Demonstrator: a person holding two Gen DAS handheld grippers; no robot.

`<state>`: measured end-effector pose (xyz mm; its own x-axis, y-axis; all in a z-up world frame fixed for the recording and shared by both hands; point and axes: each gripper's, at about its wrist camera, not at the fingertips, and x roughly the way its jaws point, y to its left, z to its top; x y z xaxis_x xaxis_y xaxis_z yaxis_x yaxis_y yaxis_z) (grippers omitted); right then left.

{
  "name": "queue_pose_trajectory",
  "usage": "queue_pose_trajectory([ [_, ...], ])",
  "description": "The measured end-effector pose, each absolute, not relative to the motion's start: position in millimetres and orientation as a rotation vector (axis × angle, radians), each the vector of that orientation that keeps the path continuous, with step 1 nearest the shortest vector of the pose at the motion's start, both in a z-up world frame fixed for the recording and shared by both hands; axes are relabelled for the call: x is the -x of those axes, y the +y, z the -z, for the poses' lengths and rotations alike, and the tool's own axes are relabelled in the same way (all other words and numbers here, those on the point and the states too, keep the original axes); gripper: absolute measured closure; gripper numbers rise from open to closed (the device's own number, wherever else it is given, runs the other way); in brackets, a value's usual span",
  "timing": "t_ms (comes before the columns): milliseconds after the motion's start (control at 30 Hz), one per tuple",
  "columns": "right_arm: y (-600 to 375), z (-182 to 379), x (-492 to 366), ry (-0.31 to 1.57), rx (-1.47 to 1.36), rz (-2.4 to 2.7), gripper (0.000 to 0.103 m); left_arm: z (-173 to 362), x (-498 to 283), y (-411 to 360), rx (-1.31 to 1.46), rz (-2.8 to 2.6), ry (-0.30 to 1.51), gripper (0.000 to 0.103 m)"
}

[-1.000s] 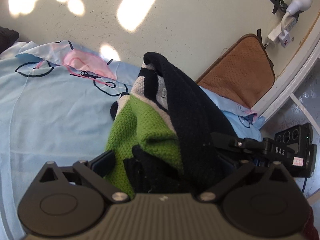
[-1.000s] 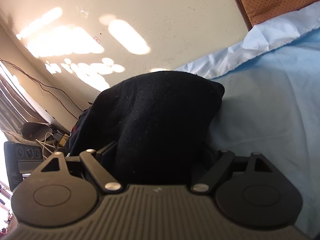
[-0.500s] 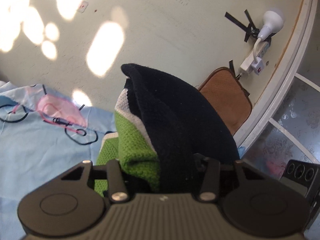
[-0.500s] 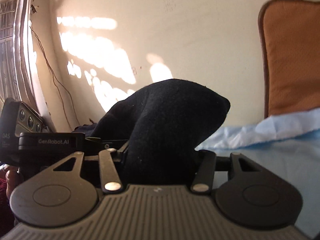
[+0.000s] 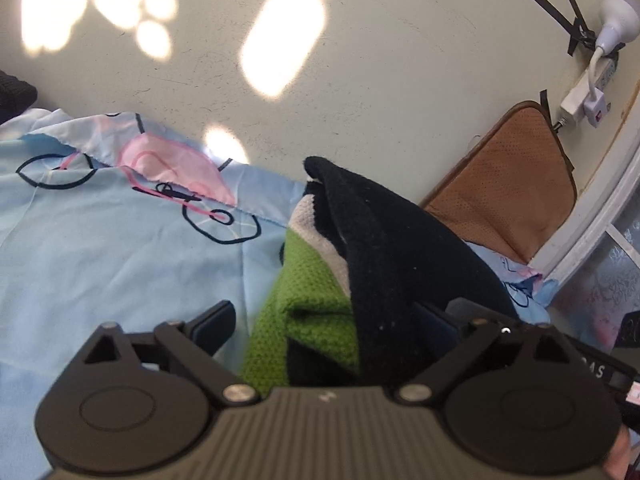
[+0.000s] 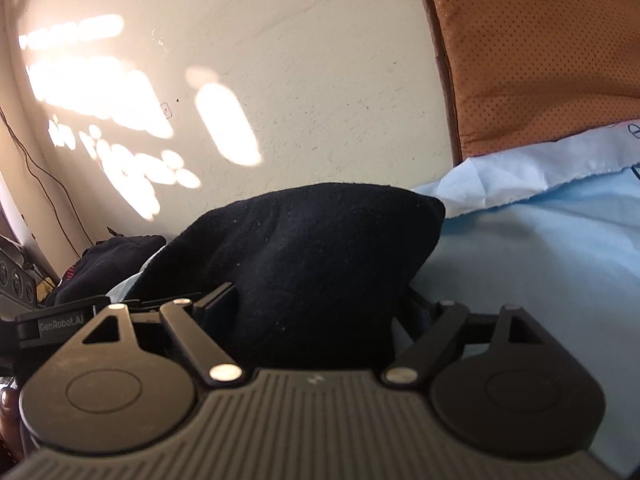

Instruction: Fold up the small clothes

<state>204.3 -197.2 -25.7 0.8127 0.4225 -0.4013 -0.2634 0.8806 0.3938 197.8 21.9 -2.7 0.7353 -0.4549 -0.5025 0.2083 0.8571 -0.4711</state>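
A small knit garment (image 5: 384,264), black with green and white panels, rises in a peak between the fingers of my left gripper (image 5: 332,320). The left jaws stand wide apart, with a gap between the left finger (image 5: 214,320) and the cloth. In the right wrist view the same garment (image 6: 312,256) shows as a black mound between the fingers of my right gripper (image 6: 320,308), whose jaws are also spread apart. The cloth hides both right-hand fingertips. It rests on a light blue bedsheet (image 6: 540,280).
The printed blue sheet (image 5: 100,240) covers the bed. A brown cushion (image 5: 516,196) leans on the wall, also in the right wrist view (image 6: 540,48). A power strip and lamp (image 5: 600,60) hang on the wall. Dark clothes (image 6: 104,264) lie at left.
Both grippers have dropped back toward the bed and their jaws have opened from a pinch on the garment. The garment's peak sits lower against the sheet.
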Motion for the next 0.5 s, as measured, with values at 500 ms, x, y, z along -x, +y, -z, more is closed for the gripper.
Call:
queue_pose_trajectory([
  [500,-203,26,-190,0.426,-0.393,-0.273,0.011,-6,-181,7,0.301,0.212,0.543,0.003],
])
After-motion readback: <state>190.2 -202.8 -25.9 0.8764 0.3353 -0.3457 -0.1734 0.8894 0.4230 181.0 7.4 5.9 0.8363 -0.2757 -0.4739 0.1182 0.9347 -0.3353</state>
